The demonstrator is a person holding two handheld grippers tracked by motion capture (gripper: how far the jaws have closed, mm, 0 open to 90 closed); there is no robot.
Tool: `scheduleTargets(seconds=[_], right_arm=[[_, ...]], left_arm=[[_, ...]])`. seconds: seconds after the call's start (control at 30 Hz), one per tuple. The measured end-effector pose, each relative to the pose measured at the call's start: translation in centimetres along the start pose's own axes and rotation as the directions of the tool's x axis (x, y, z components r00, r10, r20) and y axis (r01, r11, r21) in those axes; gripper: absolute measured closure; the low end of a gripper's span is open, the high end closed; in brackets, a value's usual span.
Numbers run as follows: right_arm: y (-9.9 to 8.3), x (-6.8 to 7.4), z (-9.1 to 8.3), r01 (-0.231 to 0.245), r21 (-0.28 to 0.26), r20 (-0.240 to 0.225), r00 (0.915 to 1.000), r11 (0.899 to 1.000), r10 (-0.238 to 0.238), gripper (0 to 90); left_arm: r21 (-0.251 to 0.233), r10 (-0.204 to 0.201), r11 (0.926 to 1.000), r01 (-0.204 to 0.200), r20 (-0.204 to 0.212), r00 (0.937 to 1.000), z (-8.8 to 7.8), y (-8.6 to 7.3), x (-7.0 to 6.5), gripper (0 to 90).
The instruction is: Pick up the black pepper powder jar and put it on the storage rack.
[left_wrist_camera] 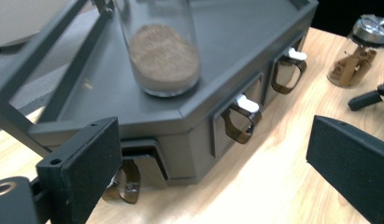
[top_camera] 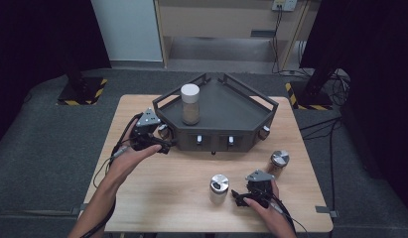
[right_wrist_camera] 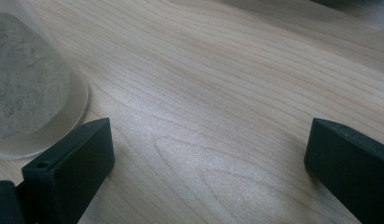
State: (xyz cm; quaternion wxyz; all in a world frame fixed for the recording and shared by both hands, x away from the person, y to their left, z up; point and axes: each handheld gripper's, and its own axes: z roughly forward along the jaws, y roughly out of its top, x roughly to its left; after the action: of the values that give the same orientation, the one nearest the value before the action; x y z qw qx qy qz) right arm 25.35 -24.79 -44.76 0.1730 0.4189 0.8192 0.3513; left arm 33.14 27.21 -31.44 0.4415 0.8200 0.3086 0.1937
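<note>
Spice jar (top_camera: pixel 219 189) stands on the table (top_camera: pixel 191 208) just left of the right tool (top_camera: pixel 239 197), whose jaws are spread and empty.

Clear, rigid and part-filled with pale powder, it looks light but slippery; grip its straight wall below the metal cap. The left tool (top_camera: pixel 159 140), also spread, hovers by the rack (top_camera: pixel 251 129).

three spice jars (top_camera: pixel 190 104), one rack (top_camera: pixel 241 111), two hand-held grippers (top_camera: pixel 164 146)

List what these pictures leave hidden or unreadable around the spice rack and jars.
- Jar on the rack: left gripper view, lid cut off by the top edge.
- Jar beside the right gripper: right gripper view, cut by the left edge.
- Rack drawer contents: hidden behind closed fronts.
</note>
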Motion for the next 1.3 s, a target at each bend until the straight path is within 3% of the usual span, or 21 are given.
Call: scheduleTargets(seconds=[0.27, 0.43, 0.7, 1.3], right_arm=[[0.0, 0.0, 0.0, 0.000, 0.000, -0.001, 1.0000, 1.000, 0.000, 1.5], [0.0, 0.0, 0.0, 0.000, 0.000, -0.001, 1.0000, 1.000, 0.000, 1.5], [0.0, 0.0, 0.0, 0.000, 0.000, -0.001, 1.0000, 1.000, 0.000, 1.5], [0.0, 0.0, 0.0, 0.000, 0.000, -0.001, 1.0000, 1.000, 0.000, 1.5]], left_arm=[[0.016, -0.018, 0.9997, 0.018, -0.004, 0.9998, 0.2, -1.4, -0.6, 1.8], [0.011, -0.057, 0.9983, 0.057, 0.002, 0.9984, 0.2, -2.7, -0.6, 1.9], [0.028, -0.086, 0.9958, 0.087, -0.026, 0.9959, -0.1, -5.0, -1.0, 1.9], [0.062, -0.090, 0.9939, 0.091, -0.031, 0.9955, 0.1, -7.7, -2.8, 1.8]])
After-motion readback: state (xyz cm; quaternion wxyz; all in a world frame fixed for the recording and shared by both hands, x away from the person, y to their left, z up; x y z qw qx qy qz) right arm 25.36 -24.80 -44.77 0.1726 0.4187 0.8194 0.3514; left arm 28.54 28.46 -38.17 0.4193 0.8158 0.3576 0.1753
